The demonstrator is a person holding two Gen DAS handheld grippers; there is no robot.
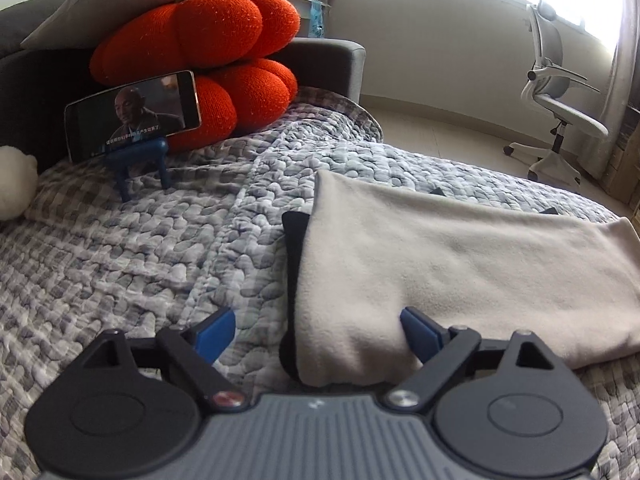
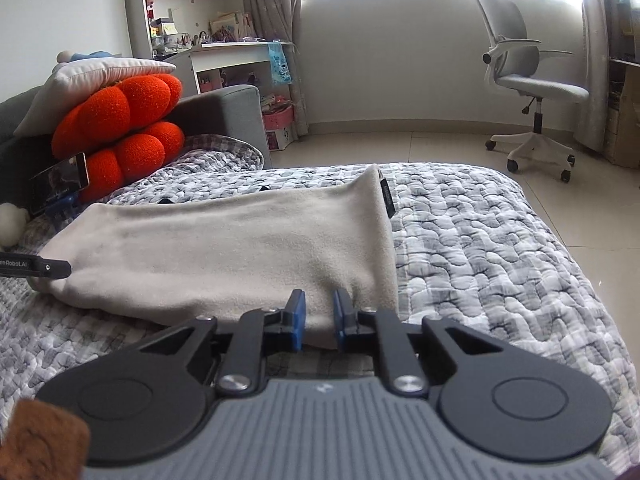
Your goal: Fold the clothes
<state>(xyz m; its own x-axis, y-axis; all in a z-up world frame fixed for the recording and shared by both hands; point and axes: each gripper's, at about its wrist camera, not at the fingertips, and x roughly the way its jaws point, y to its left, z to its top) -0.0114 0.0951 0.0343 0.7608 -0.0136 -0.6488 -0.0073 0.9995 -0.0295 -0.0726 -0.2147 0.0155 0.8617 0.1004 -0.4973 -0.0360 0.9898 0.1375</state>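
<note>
A folded beige fleece garment [image 1: 460, 264] [image 2: 224, 248] lies flat on the grey patterned quilt [image 1: 140, 260] [image 2: 480, 248], with a black layer [image 1: 294, 248] showing along its left edge. My left gripper [image 1: 318, 332] is open wide at the garment's near left corner; that corner lies between the fingers and the right pad [image 1: 420, 330] rests against the cloth. My right gripper [image 2: 319, 316] sits at the garment's near right edge. Its blue pads stand a narrow gap apart, with smooth, unpinched cloth showing between them. A black bar of the left gripper [image 2: 40, 268] shows at the left of the right wrist view.
A phone on a blue stand [image 1: 134, 116] leans against stacked orange cushions [image 1: 208, 64] at the bed's head, beside a white plush toy [image 1: 14, 184]. A grey upholstered bed end [image 1: 332, 64] rises behind. On the tiled floor beyond the bed stands a white office chair [image 2: 528, 92].
</note>
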